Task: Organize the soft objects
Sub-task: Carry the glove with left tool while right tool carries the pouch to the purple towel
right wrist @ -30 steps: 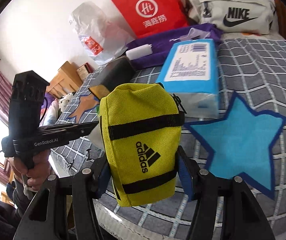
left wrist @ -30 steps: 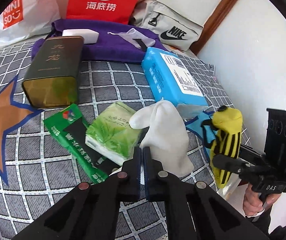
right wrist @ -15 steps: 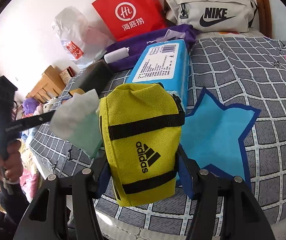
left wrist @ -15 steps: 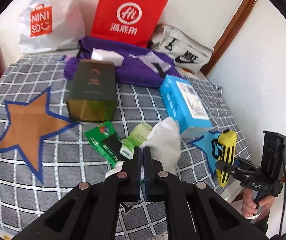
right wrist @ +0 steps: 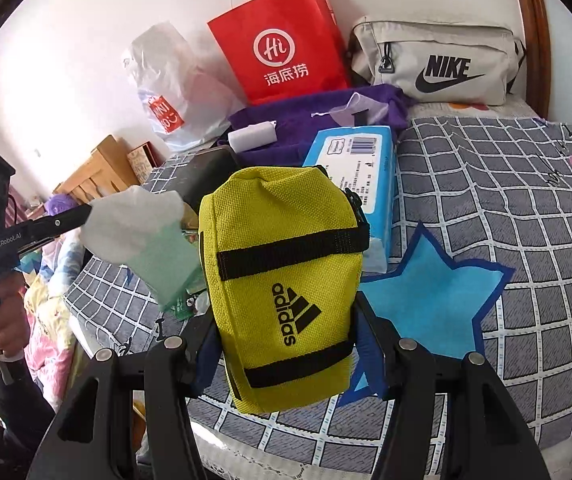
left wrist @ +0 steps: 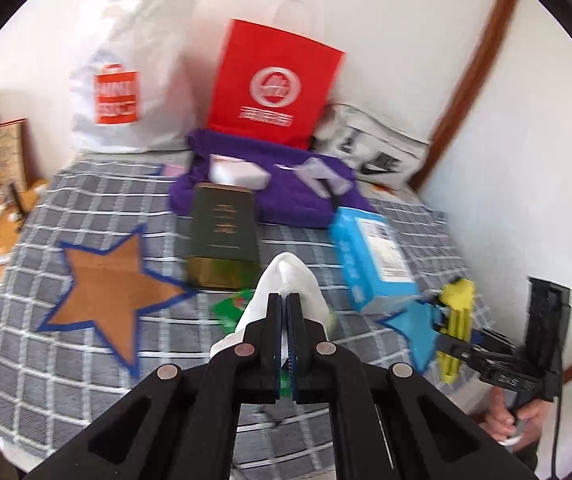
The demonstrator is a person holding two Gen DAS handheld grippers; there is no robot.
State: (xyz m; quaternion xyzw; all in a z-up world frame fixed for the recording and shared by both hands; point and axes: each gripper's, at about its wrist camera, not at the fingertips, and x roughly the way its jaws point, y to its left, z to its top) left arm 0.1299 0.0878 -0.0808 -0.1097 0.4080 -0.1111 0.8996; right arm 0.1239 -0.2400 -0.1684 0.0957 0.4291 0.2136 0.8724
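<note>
Left wrist view: the left gripper (left wrist: 288,320), jaws clamped together on a limp white cloth (left wrist: 286,280), holds it above the checked bed (left wrist: 85,380), in front of the dark tin (left wrist: 223,240). Right wrist view: the right gripper (right wrist: 286,352) squeezes a yellow pouch (right wrist: 286,280) by its padded sides, beside the blue star (right wrist: 426,300). Both look light, soft and best pinched mid-body.

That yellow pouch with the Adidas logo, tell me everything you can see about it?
The yellow pouch is a small bag of coarse woven fabric, bright yellow-green, with two black webbing bands across it and a black Adidas logo printed sideways. A dark zipper pull shows near its top right edge. It stands upright, clamped from both sides between the blue-padded fingers of the right gripper, held in front of the checked bedspread and hiding part of the blue star patch.
</note>
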